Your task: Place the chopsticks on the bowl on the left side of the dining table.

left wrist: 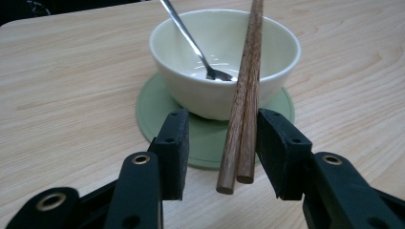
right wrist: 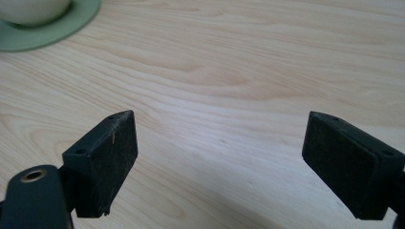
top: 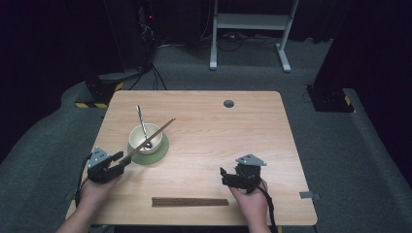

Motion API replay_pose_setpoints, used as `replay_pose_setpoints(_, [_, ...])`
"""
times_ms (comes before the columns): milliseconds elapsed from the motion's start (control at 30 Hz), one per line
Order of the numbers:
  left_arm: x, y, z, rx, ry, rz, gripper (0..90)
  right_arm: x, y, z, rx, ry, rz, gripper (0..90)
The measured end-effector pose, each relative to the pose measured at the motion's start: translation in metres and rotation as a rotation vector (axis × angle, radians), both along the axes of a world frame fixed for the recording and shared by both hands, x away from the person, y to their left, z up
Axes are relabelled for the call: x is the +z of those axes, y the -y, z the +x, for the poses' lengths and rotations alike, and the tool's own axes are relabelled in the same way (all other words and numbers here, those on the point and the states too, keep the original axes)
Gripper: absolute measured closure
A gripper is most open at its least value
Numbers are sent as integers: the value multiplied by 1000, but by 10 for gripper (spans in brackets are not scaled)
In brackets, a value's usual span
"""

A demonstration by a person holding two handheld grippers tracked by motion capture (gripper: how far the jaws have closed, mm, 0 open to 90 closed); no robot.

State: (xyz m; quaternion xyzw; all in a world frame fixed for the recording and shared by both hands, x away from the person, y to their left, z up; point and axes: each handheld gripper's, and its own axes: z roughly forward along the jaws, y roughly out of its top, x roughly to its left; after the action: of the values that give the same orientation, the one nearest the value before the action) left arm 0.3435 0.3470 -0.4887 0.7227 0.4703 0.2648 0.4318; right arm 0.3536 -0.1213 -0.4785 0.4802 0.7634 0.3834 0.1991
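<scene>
Left hand-held gripper jaws released around the chopstick pair resting across the bowl rim, near ends low over the counter; stiff, light, slick wood, so grip near those ends; right hand-held gripper open, empty.

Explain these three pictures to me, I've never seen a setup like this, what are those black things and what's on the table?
A person sits at a wooden table, holding a two-jawed claw in each hand. One picture looks down from above; the other two come from cameras riding on each claw. The left claw is open, with a pair of chopsticks between its jaws, leaning on a cream bowl. The bowl holds a spoon and stands on a green coaster. The right claw is open and holds nothing. A second chopstick pair lies near the front edge.
</scene>
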Motion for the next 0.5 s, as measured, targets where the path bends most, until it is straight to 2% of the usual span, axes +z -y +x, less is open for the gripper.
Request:
replay_pose_setpoints(133, [1, -6, 3, 19, 2, -13, 542, 3, -30, 5, 41, 6, -1, 128])
replay_pose_setpoints(400, [0, -16, 9, 37, -16, -34, 494, 5, -76, 14, 122, 16, -18, 158])
replay_pose_setpoints(500, [-1, -19, 13, 49, -24, -52, 492, 11, -92, 17, 151, 39, -16, 193])
